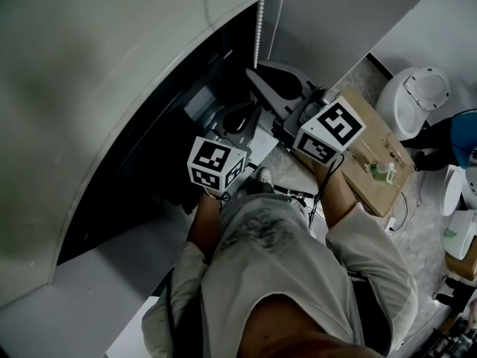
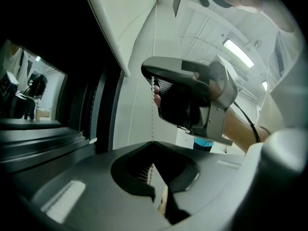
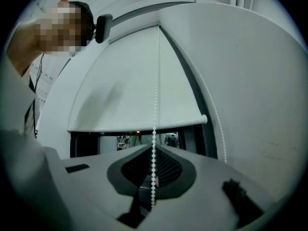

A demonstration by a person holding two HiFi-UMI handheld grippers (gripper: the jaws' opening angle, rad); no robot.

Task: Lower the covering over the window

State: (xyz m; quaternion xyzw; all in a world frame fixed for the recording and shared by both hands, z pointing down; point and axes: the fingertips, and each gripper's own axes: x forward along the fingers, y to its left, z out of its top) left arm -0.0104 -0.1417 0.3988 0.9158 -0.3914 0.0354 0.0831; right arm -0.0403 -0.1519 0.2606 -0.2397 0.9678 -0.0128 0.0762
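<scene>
With the left tongs [image 2: 153, 143] and, just above them, the right tongs [image 3: 154, 147] both pinched shut on the bead chain [image 3: 155, 95], and the blind [image 3: 130, 90] part-lowered overhead, pull straight down, loosening one only while the other grips.

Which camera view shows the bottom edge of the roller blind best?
The right gripper view: the blind's bottom edge runs whole across it. The left gripper view catches one slanted piece; the head view shows it curved, from above.
</scene>
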